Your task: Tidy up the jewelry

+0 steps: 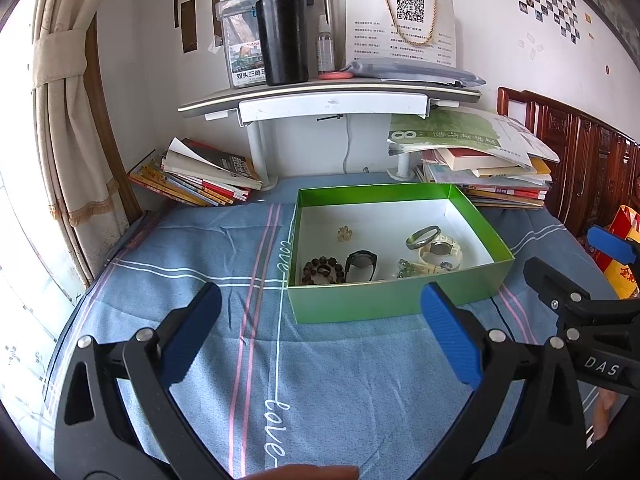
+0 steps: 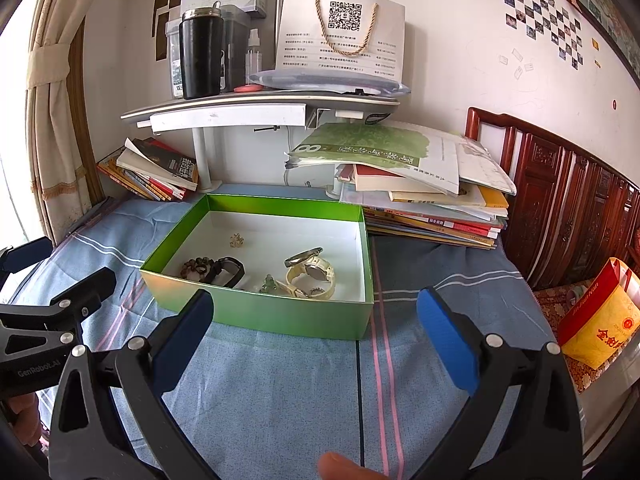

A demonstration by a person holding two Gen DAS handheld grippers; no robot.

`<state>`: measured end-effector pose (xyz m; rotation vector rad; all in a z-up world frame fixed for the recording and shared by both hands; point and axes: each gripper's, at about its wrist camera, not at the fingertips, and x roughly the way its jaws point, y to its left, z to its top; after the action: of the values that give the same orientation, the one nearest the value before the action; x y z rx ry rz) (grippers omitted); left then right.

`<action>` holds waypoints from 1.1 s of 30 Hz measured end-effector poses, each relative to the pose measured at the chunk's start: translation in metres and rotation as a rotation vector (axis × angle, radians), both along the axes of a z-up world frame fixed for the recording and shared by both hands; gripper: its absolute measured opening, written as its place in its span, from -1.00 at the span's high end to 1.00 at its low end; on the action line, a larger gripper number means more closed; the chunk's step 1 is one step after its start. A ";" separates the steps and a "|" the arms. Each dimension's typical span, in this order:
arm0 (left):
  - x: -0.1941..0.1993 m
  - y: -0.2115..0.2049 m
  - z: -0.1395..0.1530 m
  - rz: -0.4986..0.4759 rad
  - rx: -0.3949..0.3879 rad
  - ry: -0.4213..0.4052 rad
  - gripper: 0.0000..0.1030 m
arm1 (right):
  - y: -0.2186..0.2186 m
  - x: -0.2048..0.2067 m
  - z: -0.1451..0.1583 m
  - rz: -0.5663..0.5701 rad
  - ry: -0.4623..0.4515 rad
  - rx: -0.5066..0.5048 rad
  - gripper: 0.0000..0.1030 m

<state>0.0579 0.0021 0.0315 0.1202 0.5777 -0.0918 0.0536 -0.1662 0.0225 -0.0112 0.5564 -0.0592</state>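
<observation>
A green box (image 1: 384,300) (image 2: 256,316) with a white inside stands on the blue cloth. In it lie a brown bead bracelet (image 1: 323,270) (image 2: 195,268), a black watch (image 1: 361,265) (image 2: 227,270), a cream watch (image 1: 440,250) (image 2: 312,272), a grey bangle (image 1: 422,237) (image 2: 303,256), a small gold brooch (image 1: 344,233) (image 2: 237,240) and a green bead piece (image 1: 407,267) (image 2: 269,284). My left gripper (image 1: 320,328) hovers open just in front of the box. My right gripper (image 2: 314,336) is open too, near the box's front wall. Neither holds anything.
Book piles lie behind the box at left (image 1: 200,178) and right (image 1: 488,168) (image 2: 420,192). A white shelf (image 1: 328,96) carries a black flask (image 1: 282,36) and a paper bag. A carved wooden bench (image 2: 568,208) and a red-yellow bag (image 2: 596,324) are on the right. A curtain (image 1: 68,120) hangs at left.
</observation>
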 end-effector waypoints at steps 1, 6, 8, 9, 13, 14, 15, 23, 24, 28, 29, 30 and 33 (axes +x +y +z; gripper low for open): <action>0.000 0.000 0.000 0.000 0.001 0.001 -0.92 | 0.000 0.000 0.000 -0.001 0.001 0.000 -0.93; 0.001 -0.001 -0.001 0.001 0.002 0.004 -0.92 | 0.001 0.002 -0.002 0.002 0.003 -0.001 -0.93; 0.001 -0.001 -0.001 0.001 0.002 0.003 -0.92 | 0.001 0.001 -0.002 0.002 0.003 -0.001 -0.93; 0.001 -0.001 -0.002 0.000 0.002 0.003 -0.92 | 0.001 0.002 -0.001 0.001 0.003 0.000 -0.93; 0.001 -0.002 -0.002 0.001 0.002 0.004 -0.92 | 0.001 0.002 -0.001 0.002 0.004 0.000 -0.93; 0.001 -0.002 -0.001 0.002 0.002 0.004 -0.92 | 0.001 0.002 -0.002 0.002 0.004 0.000 -0.93; 0.001 -0.002 -0.001 0.002 0.002 0.005 -0.92 | 0.001 0.002 -0.002 0.003 0.005 0.000 -0.93; 0.001 -0.002 -0.003 -0.002 0.003 0.007 -0.92 | 0.002 0.002 -0.003 0.003 0.006 0.001 -0.93; 0.002 -0.002 -0.002 -0.001 0.003 0.007 -0.92 | 0.002 0.002 -0.003 0.003 0.006 0.000 -0.93; 0.001 -0.002 -0.004 -0.003 0.004 0.009 -0.92 | 0.001 0.003 -0.004 0.003 0.009 0.002 -0.93; 0.001 -0.002 -0.004 -0.004 0.004 0.009 -0.92 | 0.000 0.003 -0.004 0.004 0.009 0.002 -0.93; 0.001 -0.003 -0.005 -0.005 0.005 0.009 -0.92 | 0.000 0.004 -0.004 0.005 0.010 0.002 -0.93; 0.001 -0.003 -0.005 -0.004 0.006 0.009 -0.92 | 0.000 0.003 -0.005 0.005 0.011 0.003 -0.93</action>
<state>0.0587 -0.0006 0.0267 0.1269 0.5868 -0.0947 0.0571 -0.1665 0.0179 -0.0097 0.5678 -0.0539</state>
